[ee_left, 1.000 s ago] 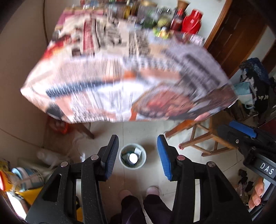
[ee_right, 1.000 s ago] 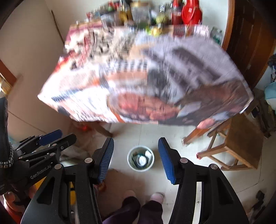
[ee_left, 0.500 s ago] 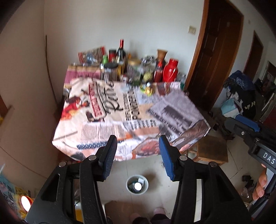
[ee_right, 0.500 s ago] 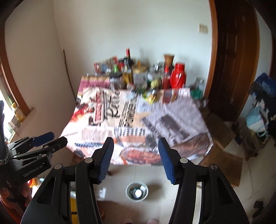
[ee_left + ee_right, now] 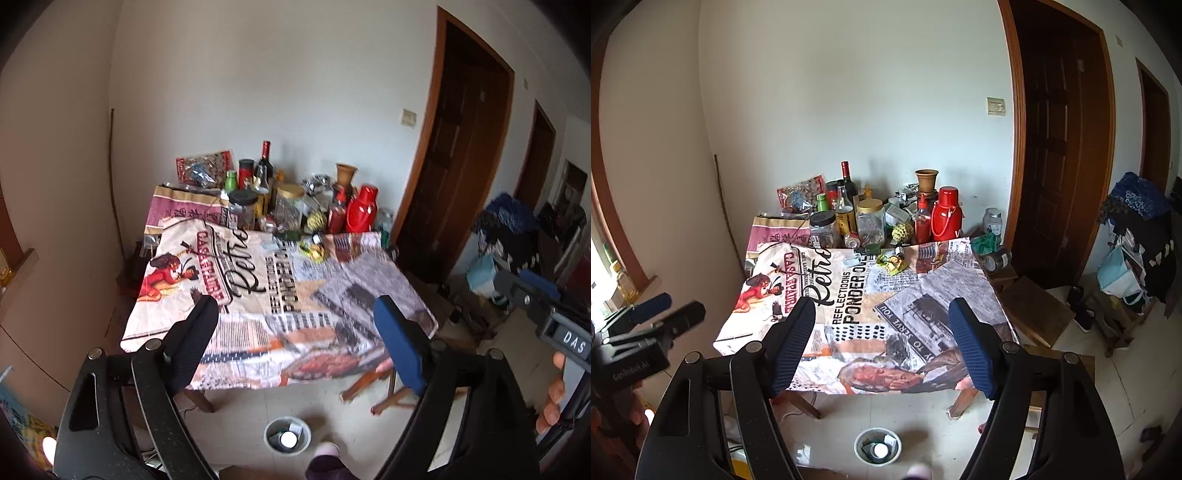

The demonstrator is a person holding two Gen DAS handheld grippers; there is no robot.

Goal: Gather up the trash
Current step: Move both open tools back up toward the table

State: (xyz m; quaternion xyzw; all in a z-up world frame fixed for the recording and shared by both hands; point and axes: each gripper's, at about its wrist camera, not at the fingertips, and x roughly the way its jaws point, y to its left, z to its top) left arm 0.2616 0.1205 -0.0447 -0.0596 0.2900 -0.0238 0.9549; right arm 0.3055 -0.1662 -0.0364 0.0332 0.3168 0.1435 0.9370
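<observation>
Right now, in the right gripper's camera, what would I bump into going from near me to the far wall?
Trash bin on the floor → near edge of the table → crumpled yellow-green wrapper → red thermos → brown vase by the wall.

Both cameras sit behind their own hand-held grippers, raised above the floor and looking forward and somewhat down across the room toward the far wall. The left view frames the tabletop (image 5: 280,295) from slightly to its left, between the two fingers of the left hand-held gripper (image 5: 293,332). The right view, looking past the right hand-held gripper (image 5: 882,334), faces the tabletop (image 5: 871,295) more squarely. Both stand well back from it. They share the tabletop, the bin (image 5: 287,435) on the floor, and the doorway (image 5: 1056,147).
</observation>
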